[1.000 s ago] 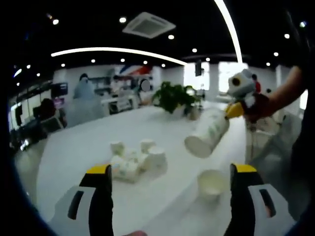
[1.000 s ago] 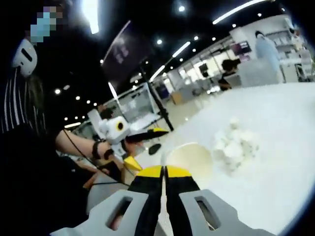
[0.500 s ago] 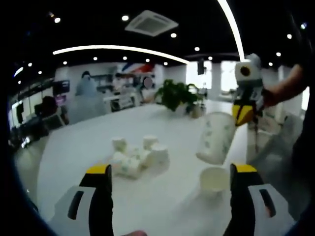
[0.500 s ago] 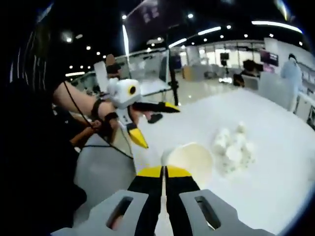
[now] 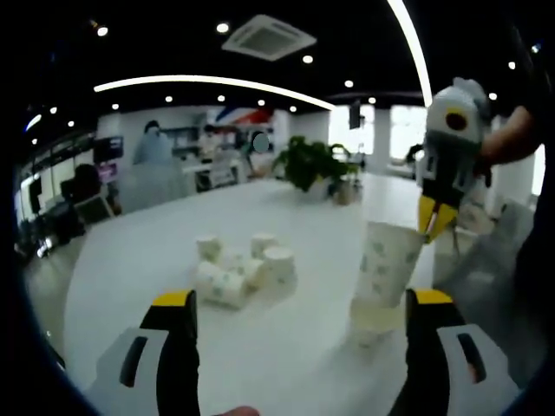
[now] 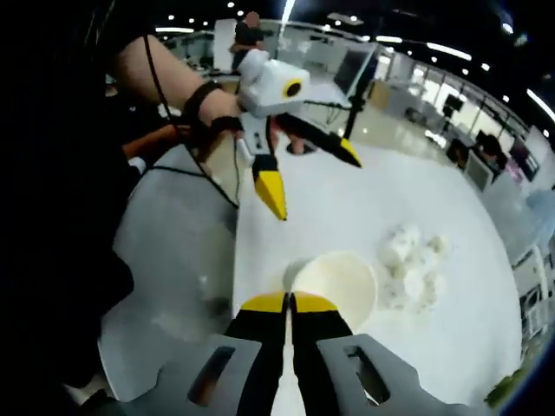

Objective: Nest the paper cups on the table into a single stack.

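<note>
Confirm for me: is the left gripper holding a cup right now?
No, the left gripper is open with nothing between its jaws; the right gripper holds the paper cup by its rim.

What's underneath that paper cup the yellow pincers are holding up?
Another paper cup stands directly under the held cup, which the right gripper pinches by its rim. The held cup covers the lower cup's opening.

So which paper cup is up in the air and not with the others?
The patterned cup pinched at its rim by the right gripper, mouth up, just above a cup standing on the table. The other cups sit bunched together farther back.
</note>
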